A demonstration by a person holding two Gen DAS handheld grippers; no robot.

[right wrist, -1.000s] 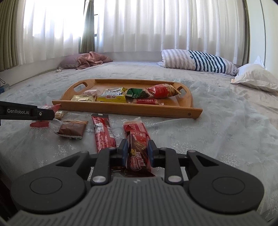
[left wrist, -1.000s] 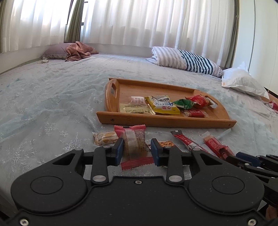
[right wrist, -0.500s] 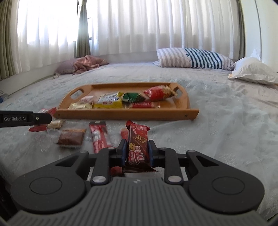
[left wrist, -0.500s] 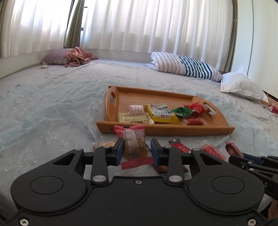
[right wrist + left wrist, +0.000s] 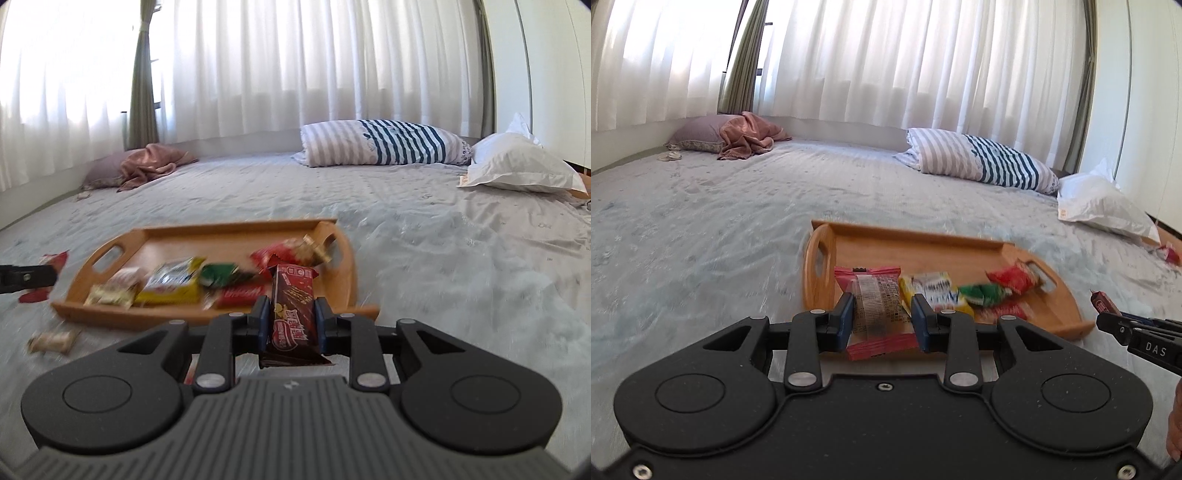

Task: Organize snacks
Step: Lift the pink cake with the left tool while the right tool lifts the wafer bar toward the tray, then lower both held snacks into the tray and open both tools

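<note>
My left gripper [image 5: 882,306] is shut on a pink-edged clear snack packet [image 5: 877,306] and holds it up over the near left end of the wooden tray [image 5: 923,251]. My right gripper [image 5: 290,314] is shut on a dark red chocolate bar [image 5: 293,306], held up before the near right end of the tray [image 5: 236,232]. The tray holds several snacks: a yellow packet [image 5: 173,284], a green one [image 5: 219,273], red ones [image 5: 284,254]. The right gripper's tip with the bar shows at the left wrist view's right edge [image 5: 1108,314].
The tray lies on a pale blue bedspread [image 5: 701,221]. A small beige snack [image 5: 53,339] lies on the bed before the tray. A striped pillow [image 5: 384,147], a white pillow [image 5: 517,166] and a pink blanket heap [image 5: 746,134] lie at the far side.
Both grippers have risen off the bed with their snacks and moved forward toward the tray. The loose snacks on the bed have mostly dropped out of view below.
</note>
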